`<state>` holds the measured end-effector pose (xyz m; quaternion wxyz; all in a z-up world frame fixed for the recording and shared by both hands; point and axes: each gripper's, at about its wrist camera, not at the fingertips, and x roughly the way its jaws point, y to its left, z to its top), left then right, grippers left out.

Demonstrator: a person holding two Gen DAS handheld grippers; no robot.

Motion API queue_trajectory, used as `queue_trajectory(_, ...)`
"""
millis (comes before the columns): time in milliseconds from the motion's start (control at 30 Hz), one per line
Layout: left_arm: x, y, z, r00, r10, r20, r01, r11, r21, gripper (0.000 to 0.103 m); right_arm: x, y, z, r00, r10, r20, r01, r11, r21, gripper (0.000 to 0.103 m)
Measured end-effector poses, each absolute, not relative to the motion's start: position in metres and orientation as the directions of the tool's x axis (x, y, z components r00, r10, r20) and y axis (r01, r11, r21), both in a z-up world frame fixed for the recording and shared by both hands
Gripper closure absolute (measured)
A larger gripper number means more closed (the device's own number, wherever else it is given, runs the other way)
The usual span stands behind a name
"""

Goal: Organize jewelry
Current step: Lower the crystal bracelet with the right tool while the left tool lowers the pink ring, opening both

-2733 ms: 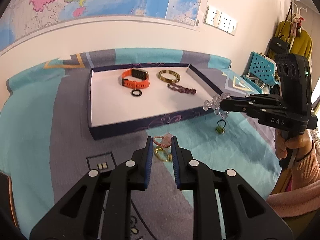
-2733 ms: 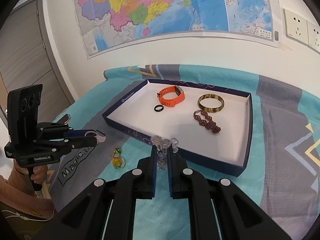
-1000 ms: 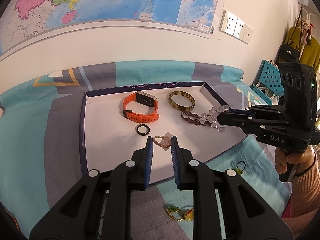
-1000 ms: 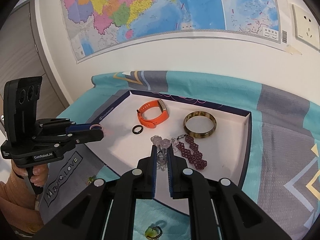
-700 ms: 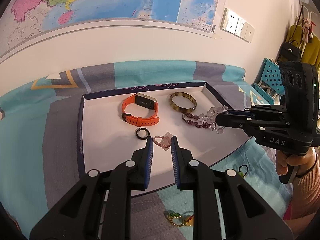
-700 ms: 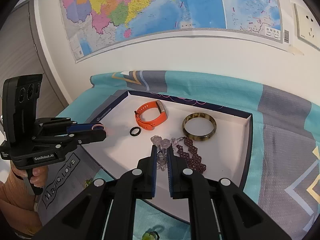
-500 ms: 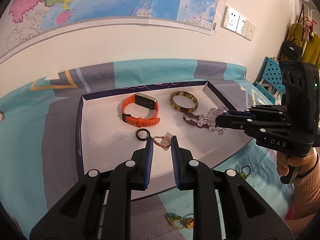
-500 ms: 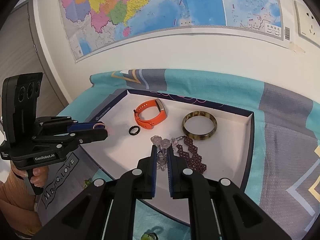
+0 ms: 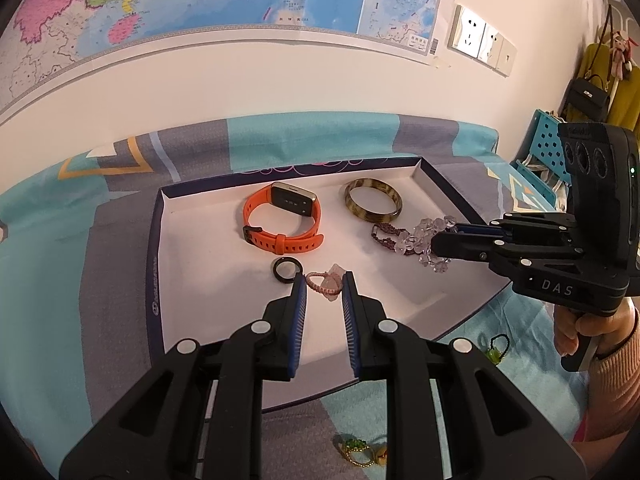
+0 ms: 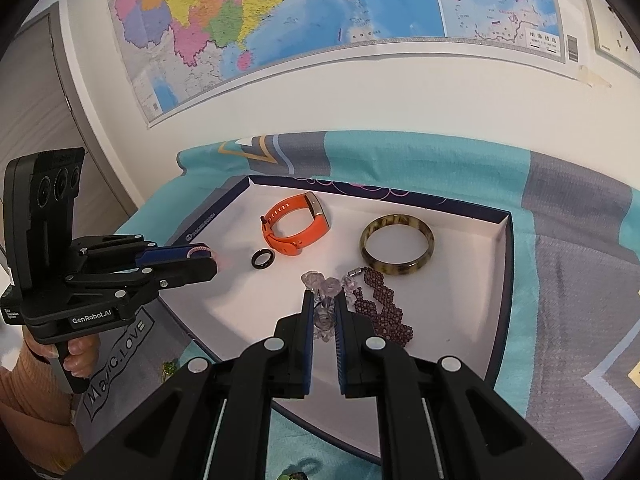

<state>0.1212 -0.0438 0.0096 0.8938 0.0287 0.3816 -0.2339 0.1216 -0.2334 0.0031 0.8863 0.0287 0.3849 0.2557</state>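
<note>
A white tray with a dark blue rim holds an orange watch, a black ring, a brown bangle and a dark red beaded bracelet. My left gripper is shut on a pink braided bracelet above the tray's near part. My right gripper is shut on a clear crystal bead bracelet above the dark red bracelet.
A teal and grey patterned cloth covers the table. Outside the tray on the cloth lie a gold and green piece and a small green charm on a black loop. A wall with a map stands behind. A blue perforated basket stands at the right.
Both grippers have moved forward from the cloth to over the tray, each carrying its bracelet. In the last half second they shifted only slightly.
</note>
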Motion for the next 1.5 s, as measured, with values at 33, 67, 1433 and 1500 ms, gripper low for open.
queue_trajectory(33, 0.122, -0.044, 0.009, 0.598, -0.396, -0.697, 0.44, 0.889, -0.127, 0.084, 0.122, -0.233, 0.003, 0.572, 0.476, -0.668, -0.431, 0.867, 0.25, 0.095)
queue_trajectory(67, 0.122, -0.045, 0.009, 0.597, -0.395, -0.698, 0.44, 0.889, -0.126, 0.084, 0.122, -0.233, 0.003, 0.572, 0.477, -0.668, -0.431, 0.867, 0.25, 0.095)
queue_trajectory(1433, 0.157, -0.044, -0.017, 0.558, -0.326, -0.763, 0.363, 0.923, -0.129, 0.083, 0.144, -0.246, -0.017, 0.597, 0.385, -0.704, -0.311, 0.92, 0.239, 0.075)
queue_trajectory(1500, 0.155, -0.043, -0.015, 0.564, -0.33, -0.757, 0.362, 0.923, -0.132, 0.083, 0.143, -0.247, -0.017, 0.605, 0.378, -0.701, -0.306, 0.923, 0.234, 0.075)
